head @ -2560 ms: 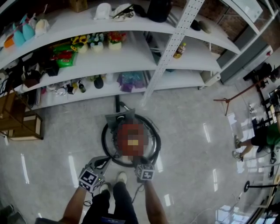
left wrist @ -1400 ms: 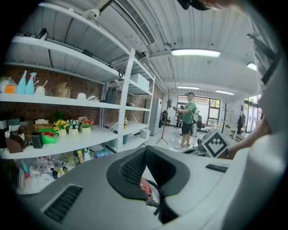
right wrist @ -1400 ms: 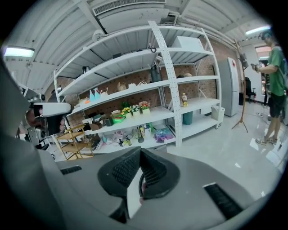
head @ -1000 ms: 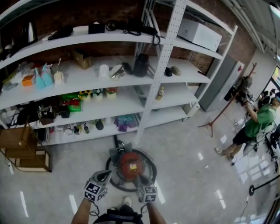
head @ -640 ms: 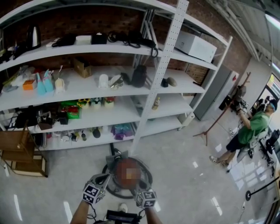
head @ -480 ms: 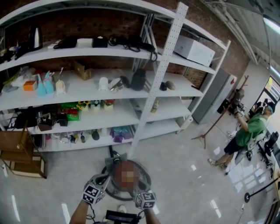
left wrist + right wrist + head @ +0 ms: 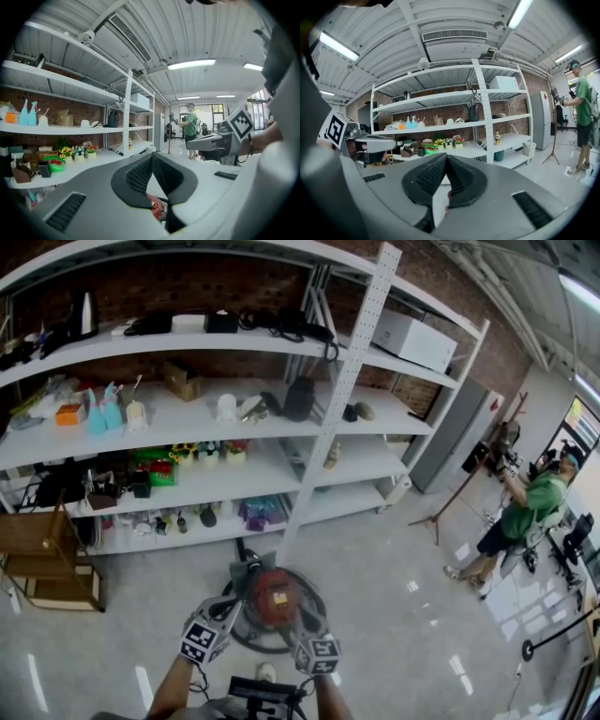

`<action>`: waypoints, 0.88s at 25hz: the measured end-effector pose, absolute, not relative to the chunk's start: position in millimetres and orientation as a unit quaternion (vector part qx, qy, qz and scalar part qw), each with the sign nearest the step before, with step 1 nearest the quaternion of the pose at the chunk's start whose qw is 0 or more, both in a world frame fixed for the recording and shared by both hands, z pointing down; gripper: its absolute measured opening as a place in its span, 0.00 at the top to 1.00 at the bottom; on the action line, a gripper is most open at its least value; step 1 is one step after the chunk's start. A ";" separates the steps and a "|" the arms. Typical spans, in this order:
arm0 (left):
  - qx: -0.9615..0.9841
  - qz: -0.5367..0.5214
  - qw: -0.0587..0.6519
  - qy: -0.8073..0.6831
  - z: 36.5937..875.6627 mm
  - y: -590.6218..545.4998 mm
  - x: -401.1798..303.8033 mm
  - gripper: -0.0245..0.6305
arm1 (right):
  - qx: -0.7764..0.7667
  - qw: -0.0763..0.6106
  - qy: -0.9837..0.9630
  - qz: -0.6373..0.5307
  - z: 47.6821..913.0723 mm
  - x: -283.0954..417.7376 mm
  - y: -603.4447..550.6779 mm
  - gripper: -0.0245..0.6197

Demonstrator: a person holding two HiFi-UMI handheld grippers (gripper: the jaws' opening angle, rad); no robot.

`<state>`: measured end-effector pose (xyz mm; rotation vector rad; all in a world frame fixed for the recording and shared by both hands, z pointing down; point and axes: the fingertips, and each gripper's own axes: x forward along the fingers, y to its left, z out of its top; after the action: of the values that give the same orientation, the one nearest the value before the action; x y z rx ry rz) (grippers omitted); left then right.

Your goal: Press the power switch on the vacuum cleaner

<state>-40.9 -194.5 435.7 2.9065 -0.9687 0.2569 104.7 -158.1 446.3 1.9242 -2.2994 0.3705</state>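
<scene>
The red vacuum cleaner (image 7: 276, 597) stands on the pale floor below me, with a black hose (image 7: 246, 645) ringed around it. In the head view my left gripper (image 7: 228, 608) hovers by its left side and my right gripper (image 7: 302, 626) by its near right side. Both are held level and point at the shelves. In the left gripper view the jaws of the left gripper (image 7: 152, 155) meet at the tips with nothing held, and a bit of the red vacuum cleaner (image 7: 157, 209) shows below them. The right gripper (image 7: 446, 157) is likewise shut and empty.
White shelving (image 7: 234, 407) full of small goods runs across the back, with a perforated upright post (image 7: 349, 381) just behind the vacuum. A wooden stand (image 7: 49, 568) sits at the left. A person in a green shirt (image 7: 521, 514) and a tripod (image 7: 461, 491) are at the right.
The head view has tilted up from the floor to the shelves. The vacuum and both grippers now sit low in the picture; both grippers stay close to the vacuum.
</scene>
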 end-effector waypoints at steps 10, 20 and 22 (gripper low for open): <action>0.951 0.072 0.017 -0.300 416.0 -165.1 -47.1 0.95 | 0.659 0.053 -0.743 0.107 426.9 105.8 -111.9 0.94; 0.954 0.071 0.007 -0.290 410.0 -127.8 -31.1 0.95 | 0.666 0.038 -0.737 0.110 414.2 117.9 -64.0 0.94; 0.955 0.068 0.006 -0.290 407.3 -120.1 -28.1 0.95 | 0.665 0.041 -0.738 0.104 411.5 119.3 -56.1 0.94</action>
<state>-28.1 -120.1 407.3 2.9873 -0.9065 0.2126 119.3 -56.1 411.5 2.0362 -2.2605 0.3190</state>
